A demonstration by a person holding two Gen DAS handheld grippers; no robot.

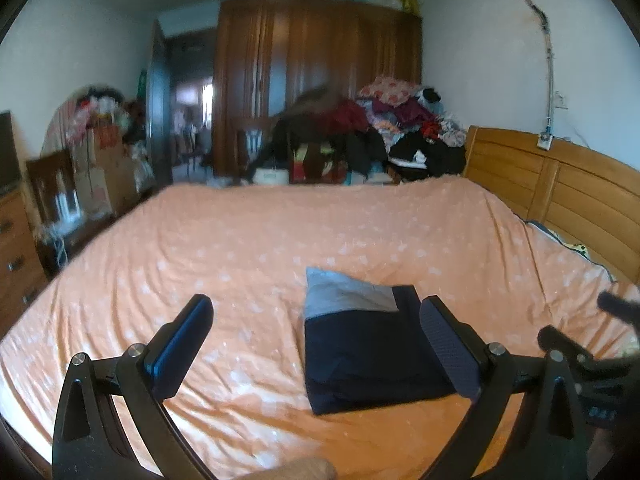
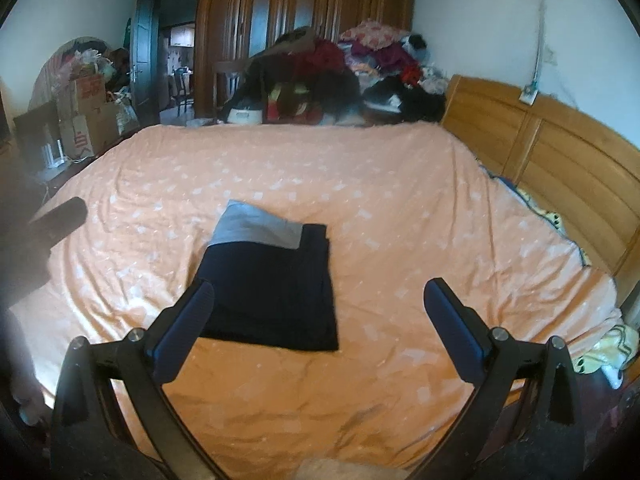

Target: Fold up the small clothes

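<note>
So the folded garment is a dark navy piece with a grey band along its far edge, sitting flat on the orange bedspread toward the near side of the bed, folded into a neat rectangle with the grey corner poking up at the far left. The left gripper has its jaws spread wide and empty, hovering over the near part of the bed; in the left wrist view the garment lies between the two fingers but closer to the right-hand one, whose pad overlaps its right edge in the picture, though I can't tell if it's actually touching the cloth. The right gripper is wide open too with nothing in it, and from its camera the garment sits to the left of centre, with the left finger overlapping its near-left corner. You can catch a blurry bit of the right gripper at the far right of the left wrist view, and a dark blurry bit of the other tool at the left edge of the right wrist view. Across the bed there's a big heap of clothes piled past the far edge, a brown wooden wardrobe behind that, and a light wooden headboard along the right side. Cardboard boxes are stacked far left by the open doorway.
</note>
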